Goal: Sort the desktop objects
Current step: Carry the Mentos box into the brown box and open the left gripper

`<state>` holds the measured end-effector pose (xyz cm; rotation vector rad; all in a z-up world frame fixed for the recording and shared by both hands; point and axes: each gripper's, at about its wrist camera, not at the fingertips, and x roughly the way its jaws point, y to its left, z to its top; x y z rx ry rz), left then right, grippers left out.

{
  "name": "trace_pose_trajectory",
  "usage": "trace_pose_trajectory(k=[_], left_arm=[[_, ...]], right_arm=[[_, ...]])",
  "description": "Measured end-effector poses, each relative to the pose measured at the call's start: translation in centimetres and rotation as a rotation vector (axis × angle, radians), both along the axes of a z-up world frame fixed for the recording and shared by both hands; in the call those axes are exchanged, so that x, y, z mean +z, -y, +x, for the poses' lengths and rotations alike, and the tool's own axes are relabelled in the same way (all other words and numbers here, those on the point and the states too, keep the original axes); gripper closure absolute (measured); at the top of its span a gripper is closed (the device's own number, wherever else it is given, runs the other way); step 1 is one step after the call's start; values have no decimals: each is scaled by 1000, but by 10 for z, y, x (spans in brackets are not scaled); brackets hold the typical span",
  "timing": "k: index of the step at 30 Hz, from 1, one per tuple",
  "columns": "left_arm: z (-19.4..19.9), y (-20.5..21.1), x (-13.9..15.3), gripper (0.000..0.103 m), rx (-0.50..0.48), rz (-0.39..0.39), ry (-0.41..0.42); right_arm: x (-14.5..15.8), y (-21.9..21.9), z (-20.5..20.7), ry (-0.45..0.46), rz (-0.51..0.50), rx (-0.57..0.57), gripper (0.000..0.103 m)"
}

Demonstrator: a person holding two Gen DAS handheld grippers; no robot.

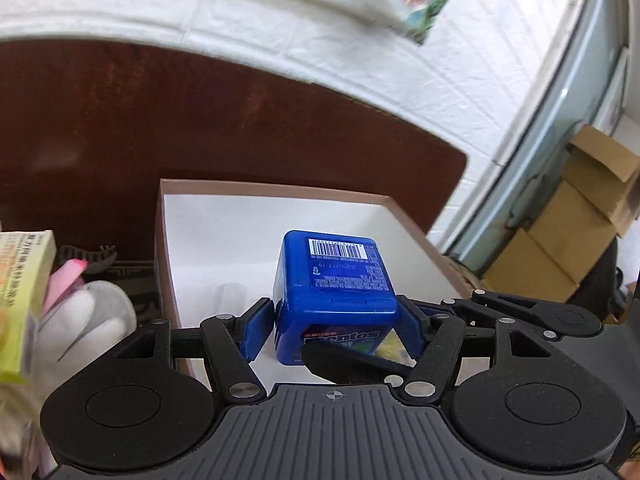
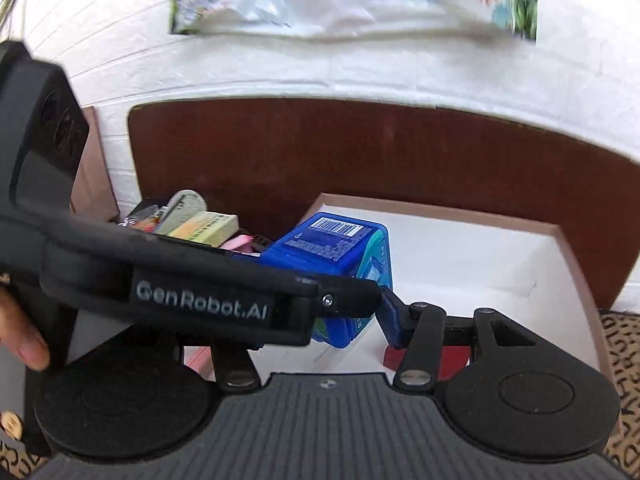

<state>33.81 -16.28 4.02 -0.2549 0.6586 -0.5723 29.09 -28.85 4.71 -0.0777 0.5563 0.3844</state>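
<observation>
1. Left gripper [image 1: 336,322]: blue pads clamped on both sides of the blue Mentos box [image 1: 334,292], barcode face up.
2. Right gripper [image 2: 320,320]: one blue pad against the box's side; grip impossible to confirm behind the left gripper.
3. Box held above the white-lined tray [image 1: 208,188].
4. Left of the tray: yellow-green carton [image 2: 208,228] among clutter.

Between the left gripper's [image 1: 336,322] matt black plastic fingers, a blue mint box [image 1: 334,280] is showing glossy, smooth plastic with a printed paper-like barcode label. Beneath it, the tray [image 1: 280,192] is looking like matt white card with a pinkish-brown rim. Beyond the tray, the dark brown board [image 1: 200,120] is appearing matt and slightly grainy.
</observation>
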Motion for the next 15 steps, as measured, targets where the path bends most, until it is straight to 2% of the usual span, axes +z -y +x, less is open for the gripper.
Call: trace_pose_trajectory(k=[5,7,9,13,15], left_arm=[[41,6,-17,32,23,-16,-86],[51,12,-19,28,31,1,-83],[60,19,-20,29,25,27,-91],[83,21,-33,28,36,-34,-180],[88,25,-41,27,38,-35,-191]], right_arm=[[-15,6,41,-78,-10,10,44],[-21,8,54,-102,-15,6,43],[-24,10,66,-116,-23,8,43],[-31,11,87,-141,-66,-5,42],[-36,13,95,-159,-80,-15,42]])
